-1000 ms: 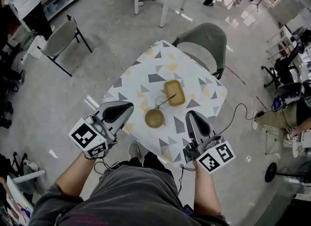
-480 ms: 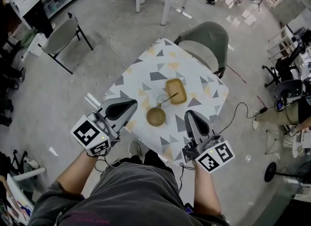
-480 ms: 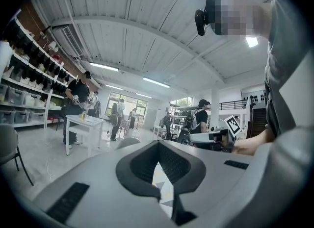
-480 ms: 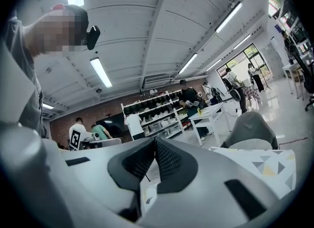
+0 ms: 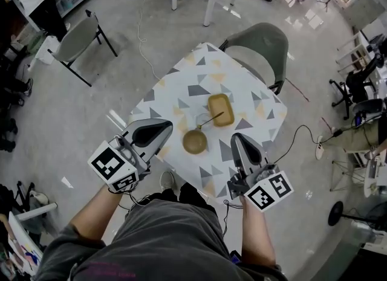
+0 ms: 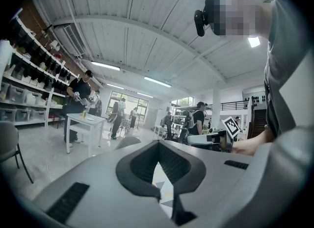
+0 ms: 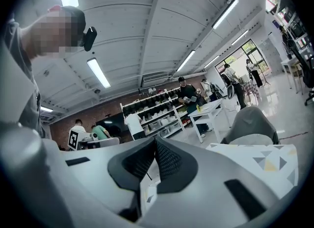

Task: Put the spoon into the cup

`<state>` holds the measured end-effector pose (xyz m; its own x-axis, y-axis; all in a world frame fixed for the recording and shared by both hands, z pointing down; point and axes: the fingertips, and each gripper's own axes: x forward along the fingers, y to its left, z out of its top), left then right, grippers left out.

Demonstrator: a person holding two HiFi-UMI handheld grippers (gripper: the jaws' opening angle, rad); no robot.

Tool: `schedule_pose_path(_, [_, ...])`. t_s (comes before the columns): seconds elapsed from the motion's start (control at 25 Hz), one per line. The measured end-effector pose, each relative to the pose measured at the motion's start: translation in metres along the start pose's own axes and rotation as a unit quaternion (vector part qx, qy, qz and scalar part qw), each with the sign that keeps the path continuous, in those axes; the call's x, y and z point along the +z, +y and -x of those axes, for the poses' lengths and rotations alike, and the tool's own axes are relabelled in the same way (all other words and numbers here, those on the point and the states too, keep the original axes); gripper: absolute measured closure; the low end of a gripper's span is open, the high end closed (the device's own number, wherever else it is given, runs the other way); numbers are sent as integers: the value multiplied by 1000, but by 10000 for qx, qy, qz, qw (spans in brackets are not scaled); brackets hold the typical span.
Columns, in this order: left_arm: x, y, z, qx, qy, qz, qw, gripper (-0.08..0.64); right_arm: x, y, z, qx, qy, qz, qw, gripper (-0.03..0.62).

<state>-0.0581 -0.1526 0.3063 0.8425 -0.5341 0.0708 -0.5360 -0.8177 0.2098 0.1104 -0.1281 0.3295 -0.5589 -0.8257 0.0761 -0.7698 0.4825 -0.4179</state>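
— Now that the right gripper (image 5: 237,137) has drawn its jaws together, is anything caught in them?
— Nothing. It hangs over the near edge of the patterned table (image 5: 181,95), pointing level, pressed together on air. Its own view shows the pads meeting, with only tablecloth beyond them. The left gripper (image 5: 167,127) is closed and empty too, and has not stirred.
— And the task's things?
— All lie ahead of both tips, in the gap between the two grippers. The yellow tray (image 5: 221,109) is farthest and the brown cup (image 5: 195,142) nearest. The thin spoon (image 5: 211,119) slants from the tray toward the cup's far rim. Whether its end sits inside, I cannot tell.
— So?
— I judge no grasp is under way. To take the spoon, the right jaws must part again.
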Motion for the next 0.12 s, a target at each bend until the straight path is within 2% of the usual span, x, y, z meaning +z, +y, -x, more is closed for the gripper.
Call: schedule_pose_path(0.12, [-1, 1, -3, 2, 2, -2, 10000, 545, -1, -5, -1, 4, 28, -19, 10000, 572])
